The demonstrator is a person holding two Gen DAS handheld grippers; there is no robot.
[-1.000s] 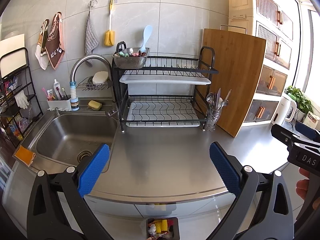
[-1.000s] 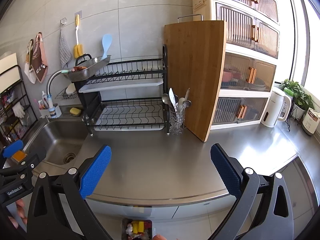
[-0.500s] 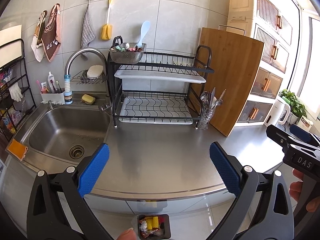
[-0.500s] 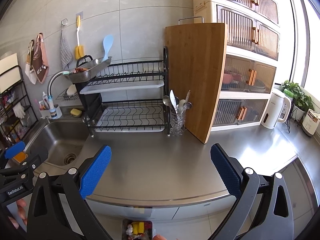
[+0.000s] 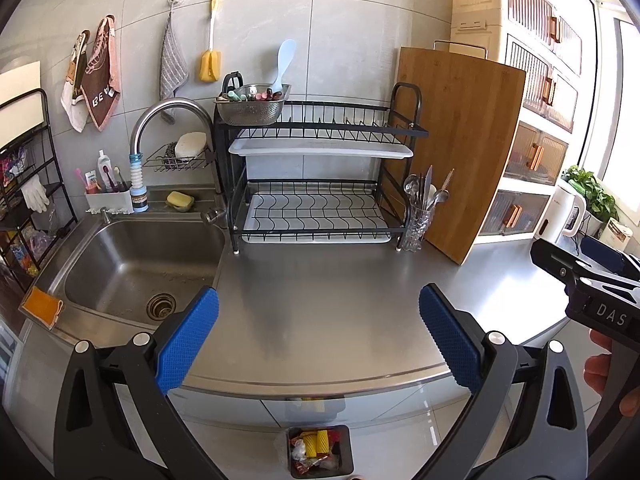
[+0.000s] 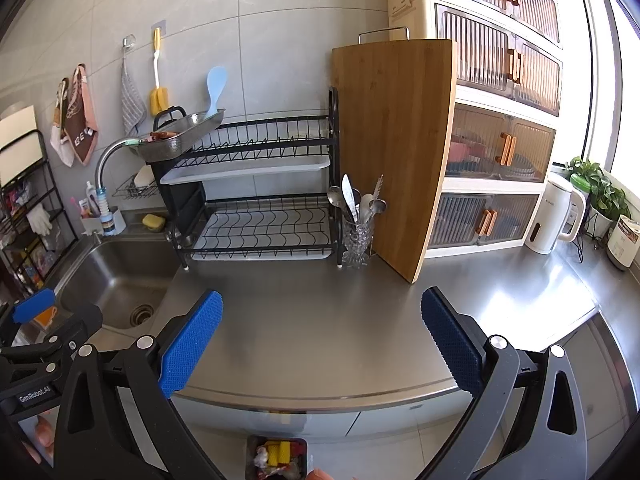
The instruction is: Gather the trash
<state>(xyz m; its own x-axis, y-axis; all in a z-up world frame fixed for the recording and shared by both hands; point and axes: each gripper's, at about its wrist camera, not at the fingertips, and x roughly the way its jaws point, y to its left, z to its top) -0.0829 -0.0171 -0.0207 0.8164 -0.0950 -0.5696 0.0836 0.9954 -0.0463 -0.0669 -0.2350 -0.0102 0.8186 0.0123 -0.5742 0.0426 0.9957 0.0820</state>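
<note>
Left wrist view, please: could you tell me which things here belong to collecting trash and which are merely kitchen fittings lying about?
Belongs to the job:
- trash bin on the floor, already holding wrappers and yellow pieces
- left gripper, open and empty
- right gripper, open and empty

Just lying about:
- dish rack
- colander
- cutting board
- utensil glass
- sink
- kettle

We see blue dimpled pads on black fingers point(image 5: 188, 340), a bare brushed-grey steel counter point(image 5: 320, 312) and a honey-brown wooden cutting board point(image 5: 460, 148). The dish rack point(image 5: 320, 168) is black wire over white trays, and the dark bin point(image 5: 320, 456) holds yellow, red and white trash
</note>
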